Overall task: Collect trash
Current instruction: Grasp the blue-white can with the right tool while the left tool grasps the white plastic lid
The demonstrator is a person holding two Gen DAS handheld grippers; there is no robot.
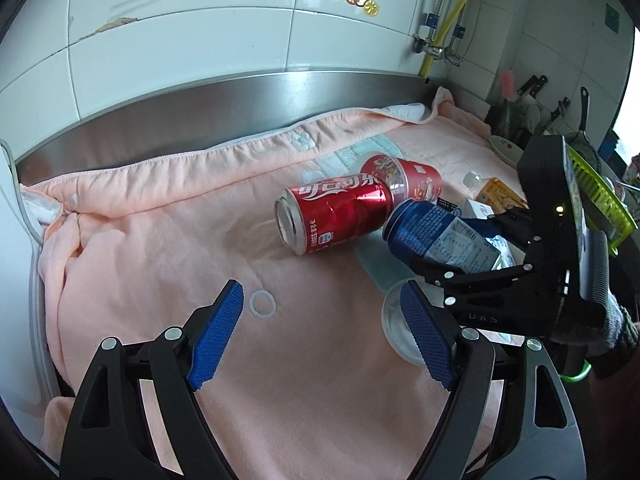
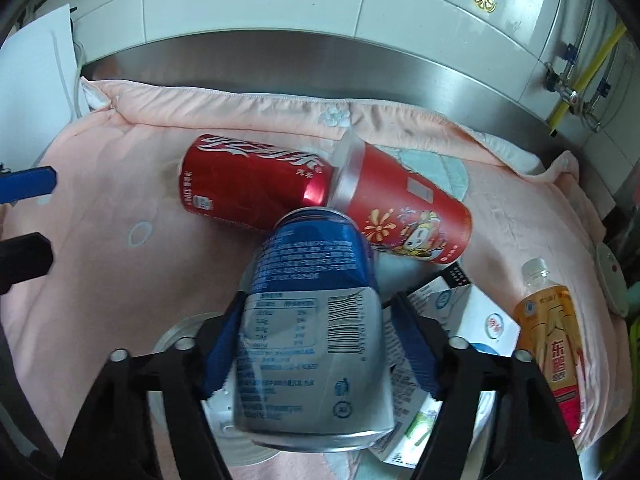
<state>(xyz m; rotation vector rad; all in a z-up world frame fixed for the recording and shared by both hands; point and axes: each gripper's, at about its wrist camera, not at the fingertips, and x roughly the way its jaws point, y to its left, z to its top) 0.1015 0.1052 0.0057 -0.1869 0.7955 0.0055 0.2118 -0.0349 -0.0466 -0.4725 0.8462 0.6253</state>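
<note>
**Blue can gripped, red can loose**

While my left gripper (image 1: 322, 330) hangs released, its ribbed blue pads gaping over bare pink towel (image 1: 160, 264), my right gripper (image 2: 320, 348) is clamped on the blue can (image 2: 312, 320), both pads pressing its smooth cylinder sides. Its glossy label is blue, white lower down, with a barcode. Its top end touches the red can (image 2: 256, 184), a shiny dented cylinder lying on its side. A tapered red paper cup (image 2: 404, 216) lies touching that. Beside them: a white carton (image 2: 476, 320), an orange-labelled plastic bottle (image 2: 556, 340), a clear round lid (image 1: 394, 328). Fleecy towel, rumpled edges, steel backsplash (image 1: 248, 108) behind.
</note>
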